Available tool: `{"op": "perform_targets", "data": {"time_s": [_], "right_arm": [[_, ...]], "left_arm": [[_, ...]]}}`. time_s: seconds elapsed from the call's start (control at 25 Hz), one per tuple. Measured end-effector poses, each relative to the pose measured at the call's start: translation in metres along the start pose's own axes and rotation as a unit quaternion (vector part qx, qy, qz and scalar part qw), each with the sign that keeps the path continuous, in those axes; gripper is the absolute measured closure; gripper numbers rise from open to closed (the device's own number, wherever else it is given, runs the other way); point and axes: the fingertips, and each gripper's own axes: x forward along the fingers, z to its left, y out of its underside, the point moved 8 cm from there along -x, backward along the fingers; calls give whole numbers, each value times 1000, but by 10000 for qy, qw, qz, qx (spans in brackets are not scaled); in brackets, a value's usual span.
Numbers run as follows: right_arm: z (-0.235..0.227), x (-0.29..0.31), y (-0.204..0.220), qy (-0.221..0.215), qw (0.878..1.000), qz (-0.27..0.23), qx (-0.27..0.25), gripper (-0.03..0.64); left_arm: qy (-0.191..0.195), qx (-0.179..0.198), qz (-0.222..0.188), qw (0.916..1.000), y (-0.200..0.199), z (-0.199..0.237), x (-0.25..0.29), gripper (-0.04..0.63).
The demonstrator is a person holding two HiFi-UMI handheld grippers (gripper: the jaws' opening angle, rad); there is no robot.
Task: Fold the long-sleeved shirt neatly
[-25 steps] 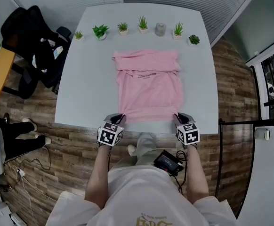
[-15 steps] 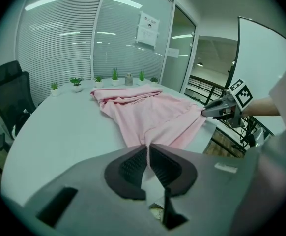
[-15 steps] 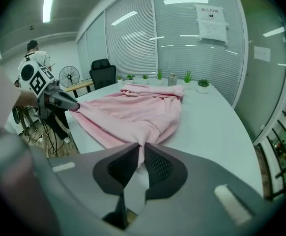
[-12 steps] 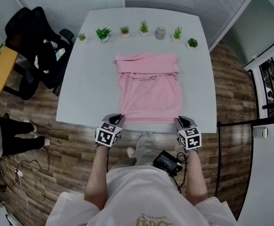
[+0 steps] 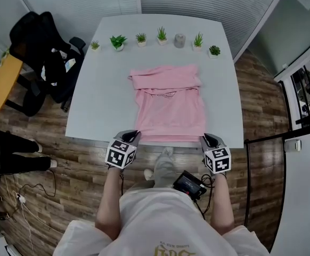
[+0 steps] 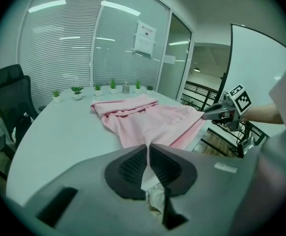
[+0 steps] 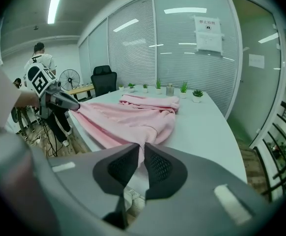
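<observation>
**Item:** shirt (image 5: 168, 103), pink, on table (image 5: 99, 89).
- Lie: straight ahead of both pairs of jaws. The long axis runs directly away from them, with the hem end at the jaws and the bunched collar end farthest off.
- Far end: stops short of the plants (image 5: 160, 36) lined along the far edge.
- Hem: runs crosswise from one gripper to the other, at the table's near edge. Each corner rises off the top into the jaws.

**Left gripper** (image 5: 135, 136): jaws closed to a sliver, pads pinching the near-left hem corner. A fold of cloth shows between them in its own view.

**Right gripper** (image 5: 205, 138): jaws likewise nearly together, clamped on the near-right hem corner.

**Nearness:** neither hand is nearer. Each holds its own corner, level with the other.

**Pose:** forearms parallel, one at each side of the body. Both grippers point forward and downward across the table edge, marker cubes uppermost.

**Judgement:** the coming move likely carries the hem forward along the long axis toward the collar. Both hands would need to travel evenly to keep the fold square.
</observation>
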Motion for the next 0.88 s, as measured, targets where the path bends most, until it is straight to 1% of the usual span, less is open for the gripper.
{"op": "perform_targets", "data": {"time_s": [0.08,0.24,0.48,0.64,0.88], "right_arm": [[1,-7,-1,5,10000,-51,10,572],[7,-20,-3,8,9999,-129,-7,572],[13,-39,-9,-56,9996,-281,64,572],[19,-49,-15,-124,9992,-369,48,571],[18,-49,-26,-103,9988,-473,44,571]], "left_arm": [[47,-5,-40,10000,-3,-3,-6,569],[146,-146,-158,9997,-4,-6,-16,568],[214,-182,-273,9992,-7,-10,-29,569],[187,-137,-378,9990,-8,-11,-40,568],[158,-209,-477,9985,-12,-7,-40,568]]}}
